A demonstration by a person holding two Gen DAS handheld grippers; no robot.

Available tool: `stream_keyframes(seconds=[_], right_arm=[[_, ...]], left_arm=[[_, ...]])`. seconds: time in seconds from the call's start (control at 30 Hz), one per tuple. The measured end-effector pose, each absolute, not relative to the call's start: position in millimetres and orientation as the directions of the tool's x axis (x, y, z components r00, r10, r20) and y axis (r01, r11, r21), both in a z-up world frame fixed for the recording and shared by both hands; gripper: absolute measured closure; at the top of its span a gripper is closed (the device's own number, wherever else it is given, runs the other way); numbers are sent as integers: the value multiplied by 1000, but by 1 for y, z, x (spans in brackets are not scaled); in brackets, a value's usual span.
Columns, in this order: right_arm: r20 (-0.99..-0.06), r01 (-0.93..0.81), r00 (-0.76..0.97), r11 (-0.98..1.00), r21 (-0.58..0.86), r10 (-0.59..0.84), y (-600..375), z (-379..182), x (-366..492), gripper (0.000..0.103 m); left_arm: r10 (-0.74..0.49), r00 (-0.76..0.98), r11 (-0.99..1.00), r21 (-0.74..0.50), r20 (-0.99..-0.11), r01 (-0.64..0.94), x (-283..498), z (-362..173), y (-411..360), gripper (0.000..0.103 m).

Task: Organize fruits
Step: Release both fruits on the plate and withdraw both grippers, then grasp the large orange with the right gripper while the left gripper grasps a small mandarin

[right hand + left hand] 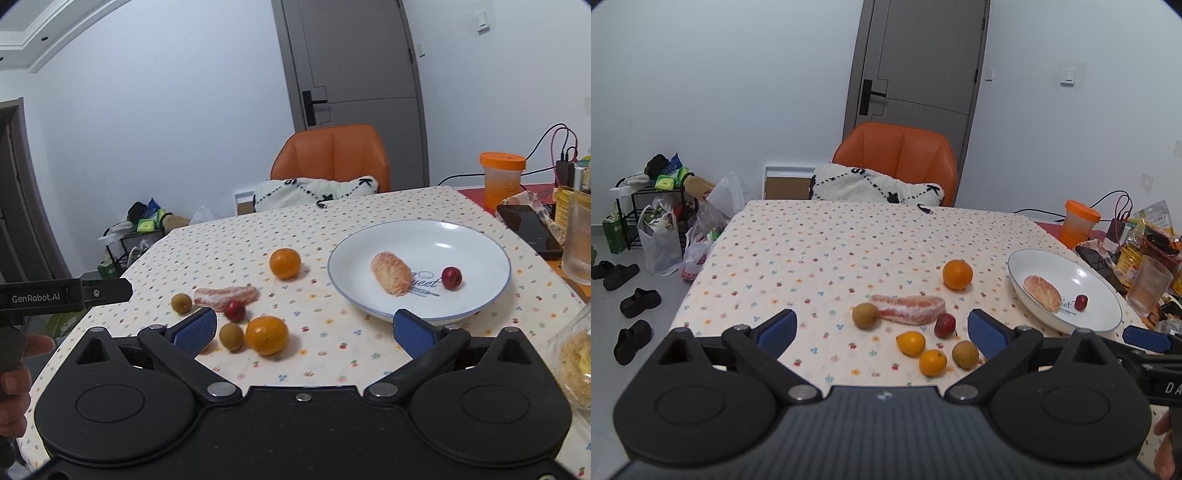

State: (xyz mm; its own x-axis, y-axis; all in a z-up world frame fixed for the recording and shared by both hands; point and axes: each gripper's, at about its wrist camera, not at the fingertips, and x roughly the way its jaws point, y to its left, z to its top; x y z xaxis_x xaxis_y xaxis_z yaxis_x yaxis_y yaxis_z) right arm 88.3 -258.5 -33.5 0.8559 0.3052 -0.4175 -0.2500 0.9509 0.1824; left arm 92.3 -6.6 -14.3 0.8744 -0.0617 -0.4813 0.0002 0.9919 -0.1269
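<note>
Roughly a quarter done, judging by the count. The white shallow ceramic plate with a thin blue rim [480,236] sits toward the right edge of the bench covered in a cream flower-print cloth [820,251], and it holds two items: a peeled pale-pink pomelo segment [391,273] and a small dark-red round fruit [452,277], apart from each other.

Left on the cloth, near the front edge, centre:
- long peeled pink pomelo wedge [908,308], lying flat
- round orange mandarin [957,274], farthest back, nearest the plate
- brownish-green round longan-type fruit [865,315], touching the wedge's left end
- second small dark-red fruit [945,325], just beside the wedge's right end
- two small orange-yellow citrus: one [911,343], the other [933,362] just beside it
- second brown round fruit [965,355], next to those

So seven pieces are loose and two are plated, if the plate is the target, which I assume.

Left gripper [882,332]: jaws wide, holding nothing, hovering over the front edge with the small-fruit cluster between the blue pads. Right gripper [304,330]: jaws wide too, empty, above the front edge between cluster and plate.

Clutter along the right edge: translucent orange lidded cup [501,177], black phone [528,230], ribbed clear glass [1150,291]. None of it blocks the plate.
</note>
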Motion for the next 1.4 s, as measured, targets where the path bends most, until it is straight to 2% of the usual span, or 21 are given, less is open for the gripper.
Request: stream_keyframes(seconds=[0.3, 0.6, 0.73, 0.97, 1.4], right_arm=[[-418, -280, 848, 945, 169, 326, -244, -37, 88, 0], [-452, -287, 827, 943, 171, 334, -235, -54, 96, 1], [-457, -291, 825, 943, 159, 332, -232, -59, 100, 3], [-487, -313, 790, 928, 200, 372, -231, -67, 114, 19], [-500, -345, 745, 897, 277, 441, -235, -76, 140, 36]], left_arm=[[-75, 870, 986, -165, -488, -7, 86, -24, 3, 5], [-68, 879, 979, -199, -471, -31, 84, -36, 3, 10], [-82, 871, 975, -221, -484, -31, 91, -42, 2, 18], [-106, 851, 972, -235, -514, -21, 103, -55, -6, 33], [-200, 801, 957, -289, -565, 35, 131, -76, -29, 55]])
